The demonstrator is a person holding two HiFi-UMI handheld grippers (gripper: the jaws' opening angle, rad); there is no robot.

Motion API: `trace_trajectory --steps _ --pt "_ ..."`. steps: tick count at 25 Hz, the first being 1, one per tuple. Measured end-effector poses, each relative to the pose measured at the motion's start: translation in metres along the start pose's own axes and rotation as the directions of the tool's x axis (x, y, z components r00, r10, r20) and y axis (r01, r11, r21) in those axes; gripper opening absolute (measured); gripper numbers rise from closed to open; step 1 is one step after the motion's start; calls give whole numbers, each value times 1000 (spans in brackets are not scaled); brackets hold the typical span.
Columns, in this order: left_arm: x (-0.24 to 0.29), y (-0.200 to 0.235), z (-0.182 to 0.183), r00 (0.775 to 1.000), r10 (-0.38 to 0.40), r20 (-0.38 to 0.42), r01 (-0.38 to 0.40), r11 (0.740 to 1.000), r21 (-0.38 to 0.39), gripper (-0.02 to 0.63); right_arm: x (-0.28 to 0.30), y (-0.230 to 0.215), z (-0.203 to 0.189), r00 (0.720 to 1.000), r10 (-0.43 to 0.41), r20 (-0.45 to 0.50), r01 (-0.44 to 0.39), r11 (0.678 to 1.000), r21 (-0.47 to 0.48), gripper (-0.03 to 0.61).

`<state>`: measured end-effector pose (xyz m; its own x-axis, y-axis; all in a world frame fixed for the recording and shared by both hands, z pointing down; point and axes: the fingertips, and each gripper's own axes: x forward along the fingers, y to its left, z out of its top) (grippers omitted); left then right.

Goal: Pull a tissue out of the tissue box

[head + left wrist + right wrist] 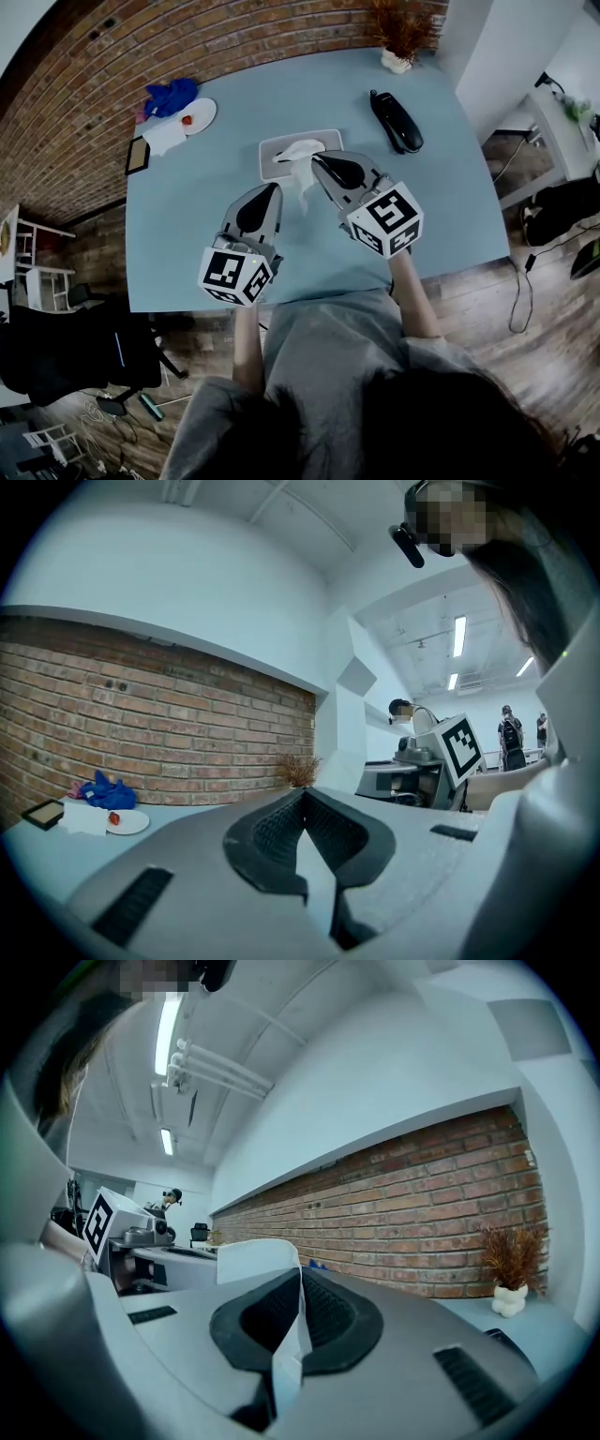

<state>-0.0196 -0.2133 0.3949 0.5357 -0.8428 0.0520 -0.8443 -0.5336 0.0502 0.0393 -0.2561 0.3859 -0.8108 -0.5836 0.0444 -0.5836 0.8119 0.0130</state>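
The tissue box [278,150] lies flat on the blue table [187,234], with white tissue bunched at its slot. My right gripper [317,159] hovers at the box's near right corner, shut on a white tissue [304,191] that hangs down from its tip. In the right gripper view the tissue [257,1260] sticks out past the tip of the right gripper [298,1274] and runs down between the pads. My left gripper [276,187] is raised just in front of the box, to its left. In the left gripper view the left gripper [302,799] has its jaws meeting at the tip, holding nothing.
A black handset-like object [397,120] lies at the back right. A dried plant in a white pot [401,37] stands at the far edge. At the back left are a white plate [197,115], a blue cloth [171,96], a white napkin [167,138] and a small black pad [137,155].
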Motion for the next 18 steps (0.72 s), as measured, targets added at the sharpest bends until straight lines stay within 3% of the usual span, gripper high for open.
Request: trace_trajectory --steps 18 --pt "6 -1 -6 1000 15 -15 -15 1000 3 3 1 -2 -8 1000 13 -9 -13 1000 -1 -2"
